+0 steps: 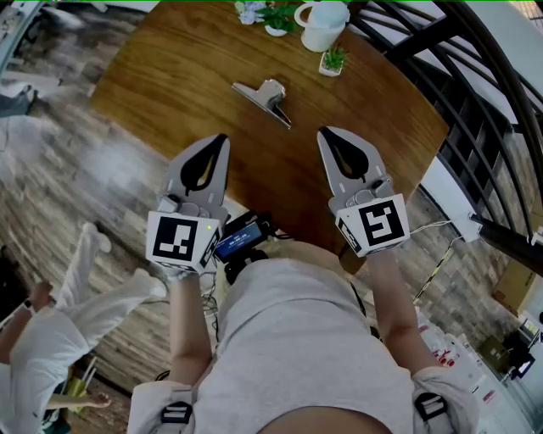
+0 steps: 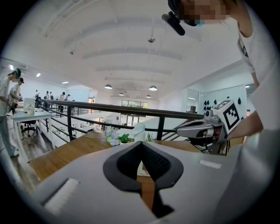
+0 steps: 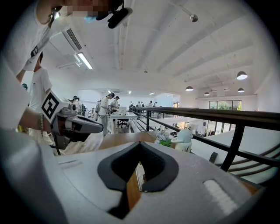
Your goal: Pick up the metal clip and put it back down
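Upper centre, head view: metal clip (image 1: 267,96) flat on wooden table (image 1: 170,85), untouched.
Left gripper (image 1: 221,141): clenched, empty.
Right gripper (image 1: 325,134): clenched, empty.
Tip: probably spread jaws first, then pinch the clip's raised handles.

The metal clip (image 1: 265,99) is silver, the table (image 1: 170,85) brown wood-grain, the jug (image 1: 322,25) white, the railing (image 2: 131,109) black

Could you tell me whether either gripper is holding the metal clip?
No, the metal clip lies on the table ahead of the left gripper and right gripper, both shut and empty.
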The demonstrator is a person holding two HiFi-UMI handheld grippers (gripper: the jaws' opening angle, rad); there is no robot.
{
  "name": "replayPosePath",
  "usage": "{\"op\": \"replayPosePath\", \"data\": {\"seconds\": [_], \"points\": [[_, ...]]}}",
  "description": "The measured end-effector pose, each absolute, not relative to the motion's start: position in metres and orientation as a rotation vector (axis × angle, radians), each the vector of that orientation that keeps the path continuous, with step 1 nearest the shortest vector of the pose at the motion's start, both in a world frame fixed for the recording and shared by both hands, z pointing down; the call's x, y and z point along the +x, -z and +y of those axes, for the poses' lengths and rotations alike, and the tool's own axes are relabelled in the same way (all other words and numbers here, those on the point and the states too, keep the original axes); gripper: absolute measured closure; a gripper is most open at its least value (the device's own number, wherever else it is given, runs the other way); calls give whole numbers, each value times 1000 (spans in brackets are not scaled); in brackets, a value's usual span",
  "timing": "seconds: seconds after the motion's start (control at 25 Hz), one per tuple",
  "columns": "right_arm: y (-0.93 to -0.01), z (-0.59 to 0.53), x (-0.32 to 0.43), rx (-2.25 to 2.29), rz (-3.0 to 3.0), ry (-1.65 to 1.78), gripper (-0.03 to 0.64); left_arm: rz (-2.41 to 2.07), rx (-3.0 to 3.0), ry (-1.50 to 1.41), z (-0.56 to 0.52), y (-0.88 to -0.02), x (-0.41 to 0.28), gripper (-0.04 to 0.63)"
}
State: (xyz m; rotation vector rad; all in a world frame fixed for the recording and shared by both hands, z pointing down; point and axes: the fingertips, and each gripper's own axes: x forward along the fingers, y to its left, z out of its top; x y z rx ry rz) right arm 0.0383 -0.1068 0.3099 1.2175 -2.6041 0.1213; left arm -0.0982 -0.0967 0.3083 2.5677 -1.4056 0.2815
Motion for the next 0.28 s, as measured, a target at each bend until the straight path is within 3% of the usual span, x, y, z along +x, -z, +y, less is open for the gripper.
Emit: {"op": "replayPosePath", "data": {"seconds": [0.28], "points": [[-314,-106,39,1206,-2597,-118,617,-1404,2564,-282,-95,-314,-97,583]]}}
